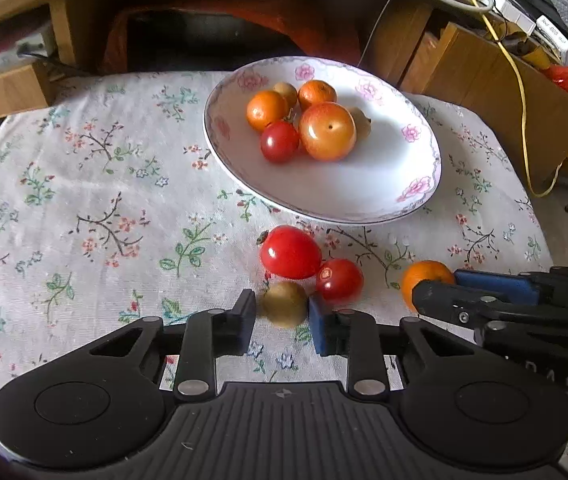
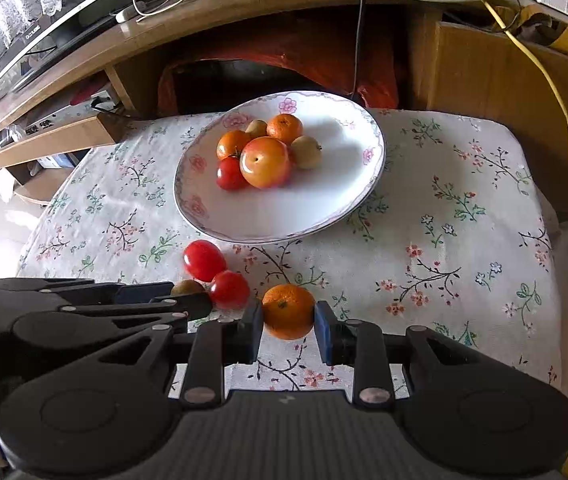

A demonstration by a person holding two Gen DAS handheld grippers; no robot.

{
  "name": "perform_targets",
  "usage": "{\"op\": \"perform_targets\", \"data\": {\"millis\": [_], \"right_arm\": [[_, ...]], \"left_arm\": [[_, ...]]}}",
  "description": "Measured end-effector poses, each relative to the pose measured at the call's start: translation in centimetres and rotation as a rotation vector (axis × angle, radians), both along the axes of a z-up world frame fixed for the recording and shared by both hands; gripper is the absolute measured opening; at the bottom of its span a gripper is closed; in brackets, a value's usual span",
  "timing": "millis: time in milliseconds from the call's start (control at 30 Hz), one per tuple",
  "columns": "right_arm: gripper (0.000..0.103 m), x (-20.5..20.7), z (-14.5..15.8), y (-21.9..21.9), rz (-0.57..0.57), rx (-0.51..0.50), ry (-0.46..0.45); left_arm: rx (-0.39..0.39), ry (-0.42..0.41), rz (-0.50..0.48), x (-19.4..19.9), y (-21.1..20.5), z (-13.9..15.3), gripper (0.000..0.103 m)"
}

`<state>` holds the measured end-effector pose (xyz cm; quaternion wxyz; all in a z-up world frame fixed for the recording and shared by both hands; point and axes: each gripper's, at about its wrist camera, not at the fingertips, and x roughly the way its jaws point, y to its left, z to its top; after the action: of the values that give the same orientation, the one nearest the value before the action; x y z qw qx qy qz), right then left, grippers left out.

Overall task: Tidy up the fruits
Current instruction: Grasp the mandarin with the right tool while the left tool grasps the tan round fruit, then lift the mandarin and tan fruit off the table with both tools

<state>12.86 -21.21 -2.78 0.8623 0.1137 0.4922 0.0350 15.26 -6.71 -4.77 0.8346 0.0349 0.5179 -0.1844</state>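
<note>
Your left gripper (image 1: pixel 282 318) has its jaws narrow around the small brown fruit (image 1: pixel 285 304); your right gripper (image 2: pixel 289 326) brackets the orange (image 2: pixel 289 311) likewise, pads at its sides, whether gripping I cannot tell. Both fruits look light, firm and round, likely to roll: take them across the widest girth. Just beyond, two tomatoes (image 1: pixel 290 252) crowd the brown fruit, thin-skinned, so squeeze gently. Farther on the desk, the floral plate (image 1: pixel 412 196) already holds a cluster of fruit; its rim needs clearing.

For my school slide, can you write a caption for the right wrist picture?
Right tongs straddle an orange on the flowered cloth, near a plate of fruit.
</note>
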Motion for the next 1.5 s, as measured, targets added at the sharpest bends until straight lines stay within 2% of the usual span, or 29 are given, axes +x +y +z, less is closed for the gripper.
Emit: {"op": "perform_targets", "data": {"millis": [100, 333, 600, 867, 1033, 1233, 1500], "right_arm": [[0.03, 0.1, -0.3, -0.2, -0.009, 0.004, 0.007], [0.03, -0.2, -0.8, -0.4, -0.007, 0.004, 0.024], [0.03, -3.3, 0.8, 0.2, 0.005, -0.005, 0.013], [0.03, -6.0, -0.6, 1.3, 0.041, -0.039, 0.07], [0.03, -5.7, -0.8, 1.6, 0.051, -0.043, 0.066], [0.032, -5.4, -1.6, 1.5, 0.05, -0.036, 0.092], [0.033, -5.4, -1.9, 2.1, 0.083, -0.075, 0.094]], "left_arm": [[-0.004, -0.003, -0.005, 0.2, -0.3, 0.0, 0.032], [-0.002, 0.008, -0.016, -0.5, -0.2, 0.2, 0.031], [0.002, 0.015, -0.026, -3.4, 1.3, 1.8, 0.031], [0.021, 0.055, -0.015, -5.4, 2.0, 1.2, 0.031], [0.02, 0.076, -0.019, -5.4, 1.8, 0.4, 0.031], [0.029, 0.063, -0.023, -5.0, 1.5, 0.4, 0.036], [0.056, 0.068, -0.049, -5.1, 1.7, 0.4, 0.038]]}}
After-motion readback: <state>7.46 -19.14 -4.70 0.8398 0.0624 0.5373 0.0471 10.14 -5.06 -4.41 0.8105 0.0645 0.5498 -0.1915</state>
